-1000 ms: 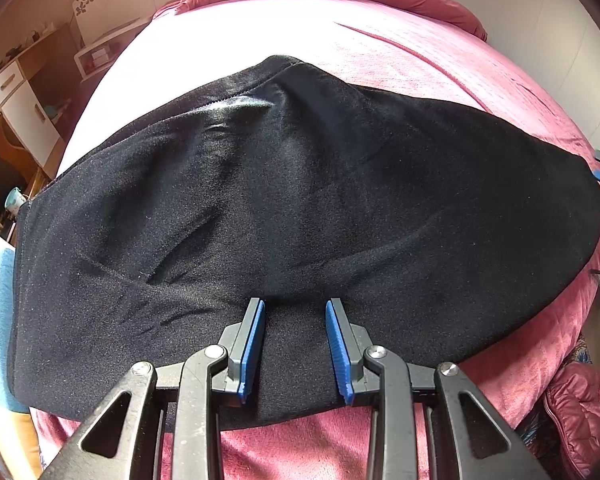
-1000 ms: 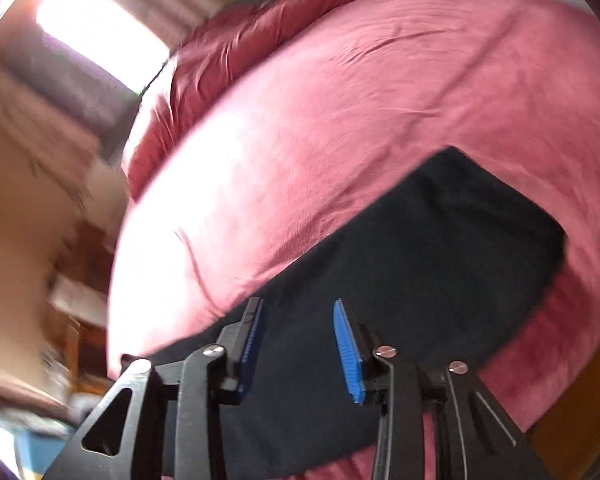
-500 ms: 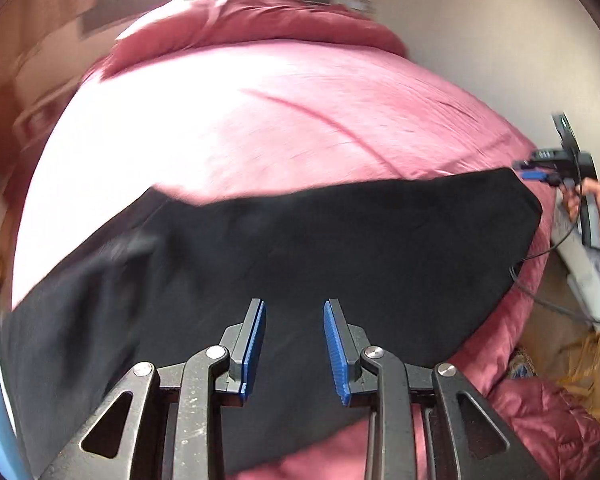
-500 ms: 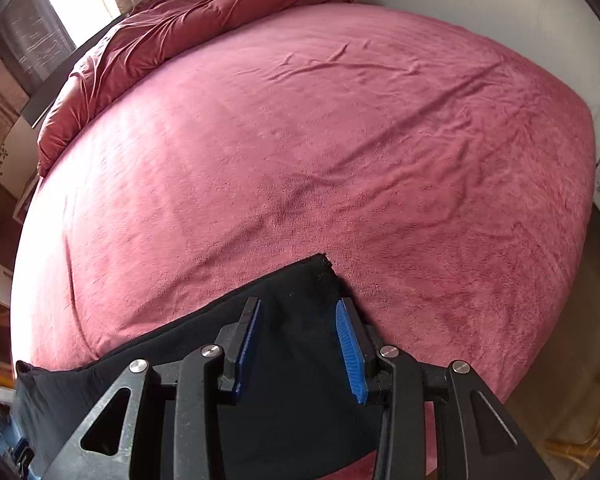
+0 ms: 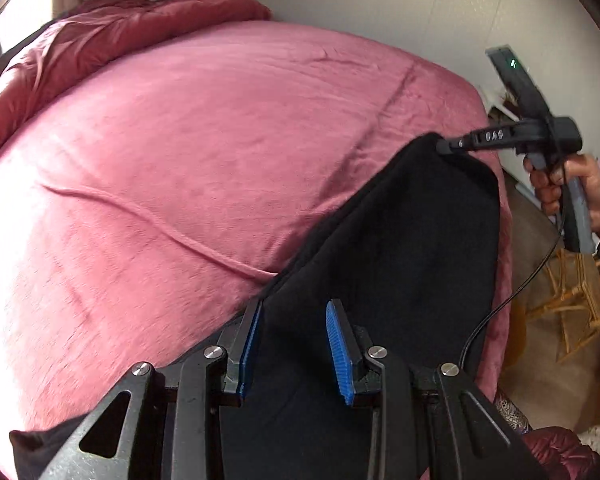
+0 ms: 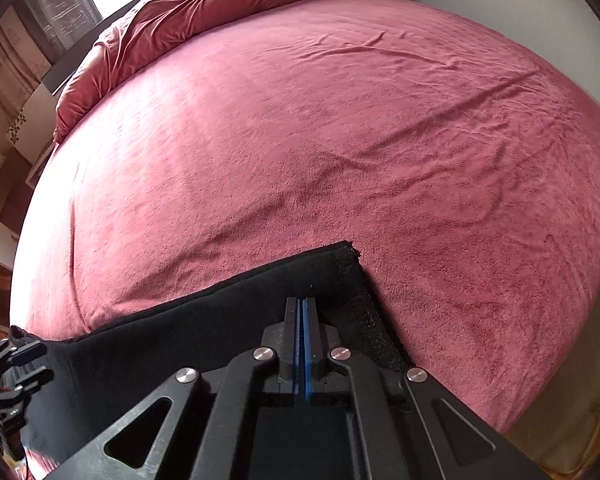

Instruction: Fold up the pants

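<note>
Covering nearly everything: a bed (image 6: 340, 128) in a pink fleece sheet, with a crumpled red duvet (image 6: 220, 4) bunched at its far end. Lying along the bed's near edge: the black pants (image 5: 400, 248), flattened into one long dark panel, its far corner reaching toward the bed's right side. Judging from that flat, narrow shape, probably already doubled once lengthwise; shorter crosswise folds apparently still remaining, so the task seems roughly mid-way.

Pinching the pants at that far corner: the right claw (image 6: 302, 314), blue pads pressed together with cloth apparently between them; in the left view, gripping the cloth tip near the bed's right edge, held by the person's right hand (image 5: 572, 188).

Hovering over the pants' near portion, close to the bed's front edge: the left claw (image 5: 294, 316), fingers spread wide, gripping nothing, one pad just at the cloth's folded edge.
</note>
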Motion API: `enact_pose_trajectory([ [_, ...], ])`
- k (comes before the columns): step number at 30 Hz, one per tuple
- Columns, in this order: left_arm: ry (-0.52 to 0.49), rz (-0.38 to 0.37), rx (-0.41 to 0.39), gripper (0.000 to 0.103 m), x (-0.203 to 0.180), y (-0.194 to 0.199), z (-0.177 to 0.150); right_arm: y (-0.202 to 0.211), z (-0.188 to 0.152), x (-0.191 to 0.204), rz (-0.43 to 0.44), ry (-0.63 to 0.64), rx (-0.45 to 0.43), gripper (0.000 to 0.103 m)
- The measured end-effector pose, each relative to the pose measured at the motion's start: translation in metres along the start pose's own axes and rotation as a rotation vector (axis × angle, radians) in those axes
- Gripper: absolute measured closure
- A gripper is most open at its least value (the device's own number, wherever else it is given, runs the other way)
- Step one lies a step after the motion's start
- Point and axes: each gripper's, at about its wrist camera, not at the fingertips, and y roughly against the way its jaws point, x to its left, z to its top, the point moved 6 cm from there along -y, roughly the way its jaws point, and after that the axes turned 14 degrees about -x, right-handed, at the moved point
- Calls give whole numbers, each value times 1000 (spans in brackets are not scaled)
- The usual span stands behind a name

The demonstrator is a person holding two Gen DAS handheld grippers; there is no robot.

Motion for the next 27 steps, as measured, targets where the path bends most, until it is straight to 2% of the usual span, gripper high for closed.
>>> enact_pose_trajectory([
  [5, 9, -20, 71, 71, 4, -25, -8, -1, 0, -2, 7, -11, 0, 102],
  [6, 12, -27, 74, 76, 5, -26, -10, 0, 0, -2, 6, -11, -4, 102],
  [7, 8, -25, 71, 94, 6, -27, -10, 1, 0, -2, 0, -11, -7, 103],
  [8, 5, -24, 64, 103, 6, -29, -10, 3, 1, -3, -4, -10, -17, 103],
  [11, 7, 1, 22, 103, 11, -20, -10, 17, 7, -1, -3, -4, -73, 103],
  [14, 68, 48, -1, 103, 21, -17, -9, 27, 14, -4, -29, -17, -130, 103],
  [15, 73, 71, 1, 103, 23, -18, -8, 26, 15, -7, -37, -28, -135, 103],
  [17, 97, 52, 0, 103, 22, -16, -7, 20, 15, -10, -26, -52, -114, 103],
  [18, 114, 25, -4, 101, 20, -14, -6, 18, 14, -10, 9, -77, -105, 103],
  [19, 119, 5, -8, 85, 19, -13, -5, 18, 15, -11, 40, -111, -103, 102],
  [20, 113, -9, -7, 74, 17, -11, -4, 18, 15, -14, 59, -141, -105, 99],
  [21, 104, -24, -2, 66, 15, -10, -4, 19, 15, -15, 78, -161, -107, 83],
  [22, 95, -36, 7, 66, 14, -11, -4, 19, 15, -16, 87, -168, -106, 69],
  [23, 83, -42, 17, 66, 11, -12, -5, 18, 15, -17, 85, -170, -99, 45],
  [25, 59, -60, 38, 65, 5, -16, -9, 13, 12, -15, 98, -164, -80, 44],
  [26, 50, -58, 47, 65, 2, -18, -11, 9, 11, -13, 86, -145, -60, 51],
  [27, 40, -50, 49, 66, 1, -20, -11, 6, 9, -12, 69, -123, -44, 68],
])
